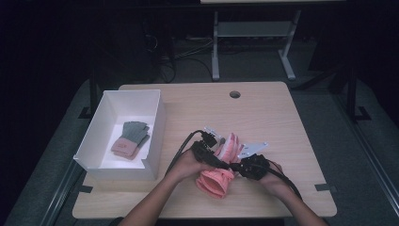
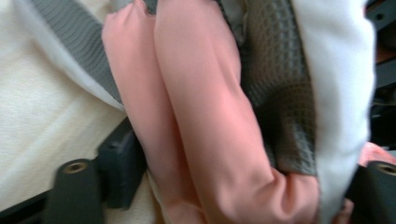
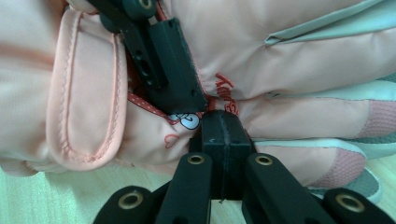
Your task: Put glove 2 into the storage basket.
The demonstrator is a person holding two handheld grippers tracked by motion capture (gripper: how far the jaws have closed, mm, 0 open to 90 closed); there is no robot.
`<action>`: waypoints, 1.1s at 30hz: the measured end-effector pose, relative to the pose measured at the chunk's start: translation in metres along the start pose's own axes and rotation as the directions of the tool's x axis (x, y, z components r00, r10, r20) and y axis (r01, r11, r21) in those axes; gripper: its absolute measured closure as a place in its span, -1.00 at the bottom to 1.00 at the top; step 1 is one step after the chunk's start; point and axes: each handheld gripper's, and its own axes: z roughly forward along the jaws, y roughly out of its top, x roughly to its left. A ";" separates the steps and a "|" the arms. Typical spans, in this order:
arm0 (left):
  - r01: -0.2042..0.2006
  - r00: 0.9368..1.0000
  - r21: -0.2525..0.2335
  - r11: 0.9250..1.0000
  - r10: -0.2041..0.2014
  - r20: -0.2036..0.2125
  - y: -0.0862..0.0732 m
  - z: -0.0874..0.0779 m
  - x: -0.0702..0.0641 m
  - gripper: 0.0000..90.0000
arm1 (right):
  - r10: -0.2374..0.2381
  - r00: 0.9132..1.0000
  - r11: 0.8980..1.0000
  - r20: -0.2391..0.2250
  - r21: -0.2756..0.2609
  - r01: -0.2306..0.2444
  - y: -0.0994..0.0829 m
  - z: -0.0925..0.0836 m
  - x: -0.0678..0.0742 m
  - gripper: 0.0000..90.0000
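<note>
A pink padded glove [image 1: 215,181] lies at the middle front of the table, with a white-and-pink striped part [image 1: 229,147] rising behind it. My left gripper [image 1: 218,156] comes in from the left. In the left gripper view its jaws [image 2: 233,186] stand wide, and the glove's pink, grey and white folds [image 2: 205,116] are packed between them, touching both pads. My right gripper [image 1: 234,165] meets the glove from the right. Its jaws [image 3: 223,125] are pressed together on puckered pink fabric [image 3: 289,37] near red lettering. The left gripper's black finger [image 3: 163,60] rests on the cuff.
An open white box [image 1: 155,136] stands at the table's left and holds a grey-and-pink pair of gloves [image 1: 131,139]. The wooden table [image 1: 268,113] has a round cable hole [image 1: 235,94] at the back. A desk frame [image 1: 216,47] stands on the dark floor beyond.
</note>
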 end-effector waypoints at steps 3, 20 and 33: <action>0.019 0.999 -0.004 1.000 -0.019 0.031 -0.001 -0.001 0.003 -0.21 | -0.001 1.000 1.000 0.002 0.001 0.001 0.000 0.000 0.000 1.00; 0.023 0.999 -0.034 0.999 -0.022 0.036 0.001 -0.013 -0.002 0.39 | 0.038 0.998 0.996 -0.041 -0.076 -0.041 -0.003 -0.026 -0.004 0.88; 0.032 0.999 -0.059 0.998 -0.029 0.040 0.005 -0.035 -0.010 0.39 | 0.156 0.987 0.980 0.040 -0.128 -0.150 -0.027 -0.065 -0.009 -0.03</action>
